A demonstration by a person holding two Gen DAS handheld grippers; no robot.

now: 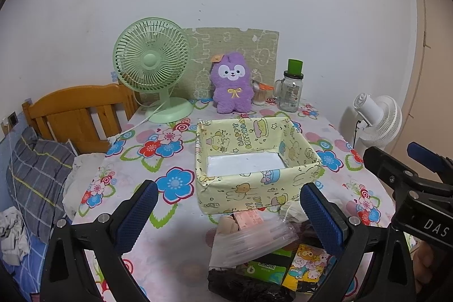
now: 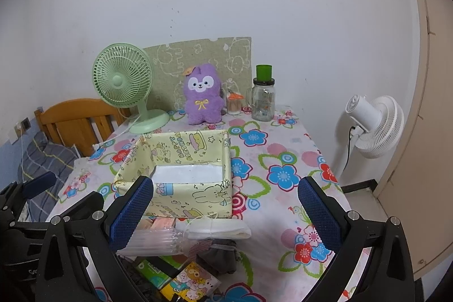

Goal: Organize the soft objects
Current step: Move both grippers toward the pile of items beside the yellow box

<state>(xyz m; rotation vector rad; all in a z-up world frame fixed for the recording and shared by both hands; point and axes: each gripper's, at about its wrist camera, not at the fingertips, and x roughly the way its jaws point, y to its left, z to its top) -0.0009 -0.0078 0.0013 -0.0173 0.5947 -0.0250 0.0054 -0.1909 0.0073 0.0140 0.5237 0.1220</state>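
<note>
Left wrist view: nothing's packed yet, yellow cartoon-print paper box (image 1: 256, 160) sits empty ahead of both wide-open, empty-handed grippers (image 1: 229, 212) (image 2: 226, 212); soft clear-wrapped packets (image 1: 252, 242) are piled underneath.

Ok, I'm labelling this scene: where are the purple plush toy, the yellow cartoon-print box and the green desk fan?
purple plush toy (image 1: 231, 87), left wrist view, on its belly.
yellow cartoon-print box (image 1: 249, 190), left wrist view, near outer wall.
green desk fan (image 2: 122, 80), right wrist view, grille centre.

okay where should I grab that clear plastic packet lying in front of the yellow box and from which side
Probably the clear packet by its near edge, coming from above with the left gripper, whose open jaws already straddle it. It lies flat on other items, touching the box behind, so a side approach looks blocked.
</note>
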